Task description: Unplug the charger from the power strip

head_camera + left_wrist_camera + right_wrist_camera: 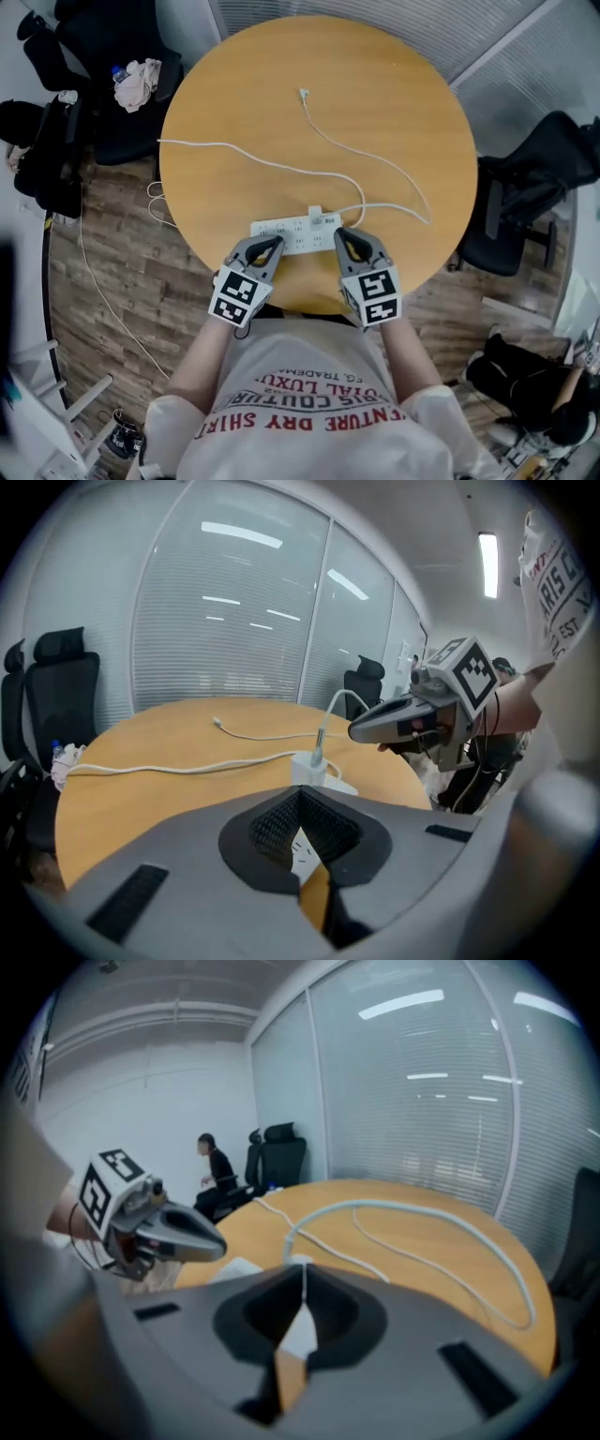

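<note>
Still plugged in: the charger (315,217) stands in the power strip (286,233) at the round table's (394,112) near edge.
Jaws together and empty, the left gripper (272,246) and right gripper (343,236) hover beside it — open the right round the charger, pin the strip, pull straight up.

We log the round tan wooden table top (394,103) as smooth, with a low satin sheen. The long white plastic power strip (286,230) and the small white plastic charger block (316,214) look smooth and faintly glossy. The thin white cable (244,155) reads matt and rubber-like. The left gripper (274,244) and right gripper (343,236) have matt grey plastic shells, and we see a rough mesh texture on the left's black pads (273,833). The brown plank floor (103,281) is matt with wood grain. The white cloth T-shirt (309,412) is soft knit.
</note>
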A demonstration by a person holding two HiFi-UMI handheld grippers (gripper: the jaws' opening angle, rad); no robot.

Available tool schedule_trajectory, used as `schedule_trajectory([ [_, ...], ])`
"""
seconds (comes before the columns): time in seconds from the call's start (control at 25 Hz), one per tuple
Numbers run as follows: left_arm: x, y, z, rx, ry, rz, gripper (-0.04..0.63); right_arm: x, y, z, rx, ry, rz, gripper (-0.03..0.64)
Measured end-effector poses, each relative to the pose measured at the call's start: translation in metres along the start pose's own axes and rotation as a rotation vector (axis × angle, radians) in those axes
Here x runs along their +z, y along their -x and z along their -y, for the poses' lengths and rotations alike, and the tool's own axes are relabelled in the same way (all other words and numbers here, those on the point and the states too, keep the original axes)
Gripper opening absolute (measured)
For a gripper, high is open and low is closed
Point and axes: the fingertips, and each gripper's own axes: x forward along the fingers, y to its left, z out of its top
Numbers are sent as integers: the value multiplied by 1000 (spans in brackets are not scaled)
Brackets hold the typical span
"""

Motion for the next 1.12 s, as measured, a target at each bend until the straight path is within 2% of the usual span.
schedule_trajectory([
  [0.16, -26, -28, -5, -71, -48, -112, 30, -14, -12, 1, -27, -51, -38, 28],
  [0.32, -52, -50, -7, -107, -92, -247, 30, -27, -19, -3, -47, -84, -82, 28],
  [0.44, -63, -61, -4, -128, -114, -312, 30, -34, -24, -3, -69, -102, -116, 29],
  [0.56, -66, -63, -4, -134, -96, -313, 31, -35, -31, -4, -69, -116, -149, 31],
  [0.6, -66, -63, -4, -136, -88, -307, 30, -35, -33, -5, -66, -119, -159, 55],
  [0.68, -65, -63, -3, -142, -80, -298, 30, -35, -40, -7, -61, -125, -183, 148],
  [0.8, -65, -63, -3, -146, -74, -285, 30, -37, -53, -6, -93, -138, -226, 206],
  [1.12, -64, -63, -3, -149, -75, -271, 29, -47, -85, -2, -166, -196, -364, 224],
])
